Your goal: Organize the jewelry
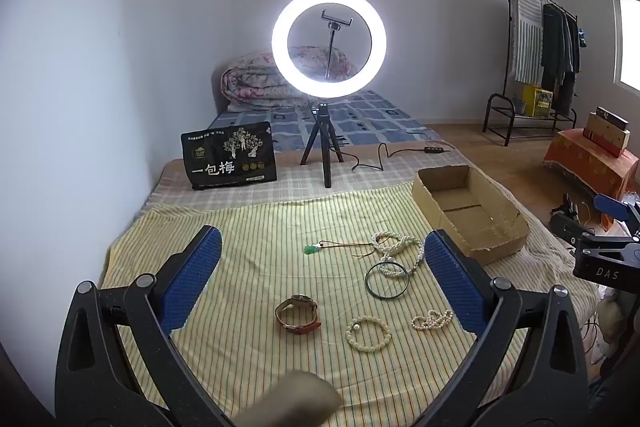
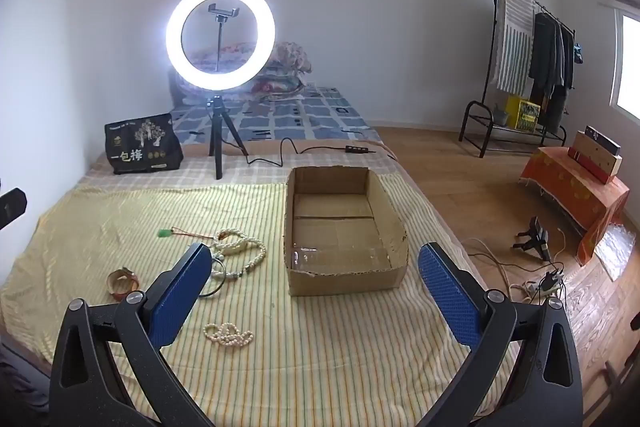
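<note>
Jewelry lies scattered on a yellow striped cloth [image 1: 260,267]: a brown leather watch [image 1: 298,314], a cream bead bracelet [image 1: 368,333], a small pearl strand [image 1: 432,319], a dark bangle [image 1: 387,281], a tangled pearl necklace [image 1: 398,247] and a green pendant on a cord [image 1: 310,249]. An empty cardboard box [image 2: 344,231] stands to their right. My left gripper [image 1: 322,249] hovers open above the jewelry, holding nothing. My right gripper [image 2: 316,261] stands open in front of the box, also empty. The pearl strand [image 2: 228,334] lies just below its left finger.
A lit ring light on a tripod [image 1: 328,41] stands behind the cloth, its cable [image 2: 288,147] trailing right. A black snack bag [image 1: 229,155] leans at the back left. A blurred object [image 1: 292,401] sits at the bottom edge. The right gripper's body [image 1: 608,251] shows at right.
</note>
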